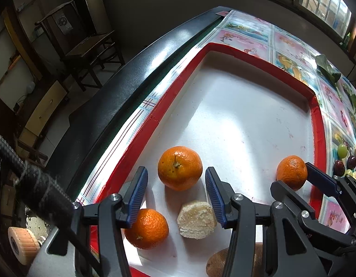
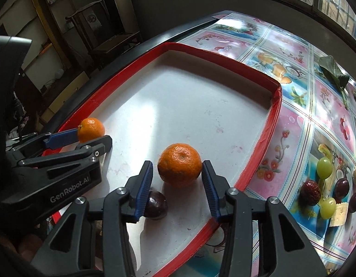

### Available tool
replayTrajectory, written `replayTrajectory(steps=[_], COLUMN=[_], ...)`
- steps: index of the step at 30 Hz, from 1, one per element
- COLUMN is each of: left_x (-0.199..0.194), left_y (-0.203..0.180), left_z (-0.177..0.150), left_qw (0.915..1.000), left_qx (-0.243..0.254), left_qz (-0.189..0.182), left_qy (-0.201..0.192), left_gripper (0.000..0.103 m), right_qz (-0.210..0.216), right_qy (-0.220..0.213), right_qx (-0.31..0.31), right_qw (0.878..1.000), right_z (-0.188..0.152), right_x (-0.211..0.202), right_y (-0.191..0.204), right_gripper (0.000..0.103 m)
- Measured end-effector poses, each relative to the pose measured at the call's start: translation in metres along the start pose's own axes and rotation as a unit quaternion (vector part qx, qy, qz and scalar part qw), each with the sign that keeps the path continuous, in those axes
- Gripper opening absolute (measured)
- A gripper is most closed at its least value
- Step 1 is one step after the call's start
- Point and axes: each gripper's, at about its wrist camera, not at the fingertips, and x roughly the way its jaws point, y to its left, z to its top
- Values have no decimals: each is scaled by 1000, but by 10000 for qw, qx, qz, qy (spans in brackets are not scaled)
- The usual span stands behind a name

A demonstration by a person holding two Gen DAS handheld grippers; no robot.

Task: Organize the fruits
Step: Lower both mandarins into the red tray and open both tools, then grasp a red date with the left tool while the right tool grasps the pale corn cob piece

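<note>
Between both open tools (image 1: 176,194) (image 2: 178,190), oranges (image 1: 179,167) rest inside the red-rimmed tray (image 1: 224,48).

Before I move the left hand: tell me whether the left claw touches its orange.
Apart. The left wrist view shows white tray floor between each pad of the left claw and the orange.

We see a tray (image 1: 315,115) on the bench (image 2: 293,124). In it, one mandarin (image 1: 179,167) lies between the left hand-held gripper (image 1: 176,184) pads, another mandarin (image 2: 179,165) between the right hand-held gripper (image 2: 177,177) pads. Loose fruit pieces (image 2: 325,189) lie right of the tray.
</note>
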Motion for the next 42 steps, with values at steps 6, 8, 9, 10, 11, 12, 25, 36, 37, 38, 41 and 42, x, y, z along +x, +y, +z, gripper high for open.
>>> replayTrajectory(steps=[6, 8, 9, 10, 11, 12, 25, 36, 37, 38, 41, 42], left_x=[-11, -17, -21, -25, -29, -33, -78, -98, -98, -98, -98, -98], left_y=[-3, -3, -4, -4, -4, -5, -58, -131, -135, -137, -144, -145], left_z=[0, 0, -1, -2, -3, -4, -31, -75, -79, -81, -87, -89], left_qw=[9999, 9998, 9997, 9996, 9995, 9994, 9956, 9841, 9833, 9827, 9813, 9811], left_qx=[-12, -40, -50, -62, -76, -79, 461, 1382, 1432, 1478, 1563, 1583], left_qz=[10, 20, 21, 16, 6, -10, -586, -1032, -1050, -1053, -1071, -1070], left_qy=[-123, -192, -231, -271, -310, -349, -574, -428, -404, -383, -330, -315], left_gripper=[55, 55, 55, 55, 57, 57, 60, 61, 61, 61, 61, 61], right_qz=[-16, 57, 91, 111, 63, -7, -179, -338, -337, -338, -339, -340], right_qy=[-149, -228, -267, -316, -372, -441, -819, -753, -761, -769, -795, -803], right_qx=[46, 70, 93, 105, 116, 130, 1464, 2084, 2116, 2142, 2170, 2175], right_qw=[9999, 9997, 9996, 9994, 9992, 9989, 9857, 9746, 9738, 9732, 9723, 9722], right_z=[-5, -10, -13, -16, -19, -24, -102, -156, -159, -161, -164, -165], right_x=[-16, -26, -31, -38, -45, -53, -124, -138, -139, -140, -142, -143], right_y=[-6, -9, -10, -11, -12, -14, -102, -146, -148, -149, -153, -154], right_gripper=[55, 55, 55, 55, 56, 57, 59, 59, 59, 59, 59, 59])
